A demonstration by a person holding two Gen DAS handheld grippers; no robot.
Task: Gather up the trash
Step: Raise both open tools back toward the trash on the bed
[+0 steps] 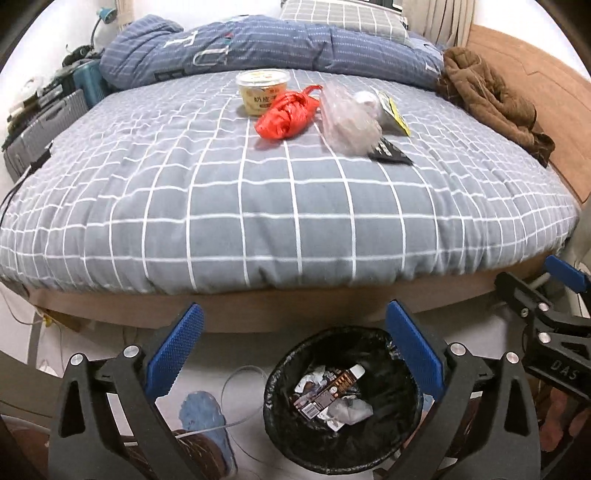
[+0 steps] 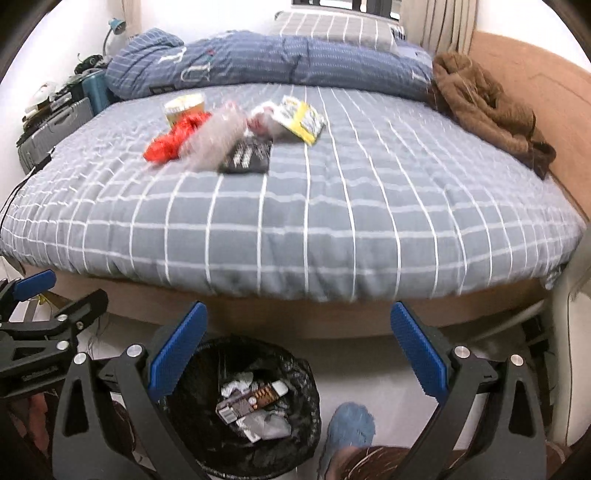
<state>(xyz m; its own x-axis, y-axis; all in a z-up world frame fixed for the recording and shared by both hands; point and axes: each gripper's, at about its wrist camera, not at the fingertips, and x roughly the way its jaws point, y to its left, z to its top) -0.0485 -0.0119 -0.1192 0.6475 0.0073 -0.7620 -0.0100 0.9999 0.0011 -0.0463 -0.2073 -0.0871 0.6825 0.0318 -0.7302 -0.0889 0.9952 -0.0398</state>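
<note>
A heap of trash lies on the grey checked bed (image 1: 258, 206): a yellowish plastic tub (image 1: 263, 90), a red plastic bag (image 1: 286, 114), a clear plastic bag (image 1: 349, 118), a black packet (image 1: 389, 150) and a yellow-white wrapper (image 1: 395, 110). The same heap shows in the right wrist view, with the red bag (image 2: 175, 142) and the black packet (image 2: 247, 157). A black-lined trash bin (image 1: 341, 400) holding wrappers stands on the floor below both grippers (image 2: 236, 406). My left gripper (image 1: 293, 349) and right gripper (image 2: 299, 350) are open, empty, above the floor before the bed's edge.
A rolled blue duvet (image 1: 266, 48) and a checked pillow (image 1: 343, 14) lie at the bed's head. A brown garment (image 1: 491, 99) lies along the right side by the wooden frame (image 1: 535, 74). Suitcases (image 1: 40, 122) stand left. Blue slippers (image 1: 203, 417) sit by the bin.
</note>
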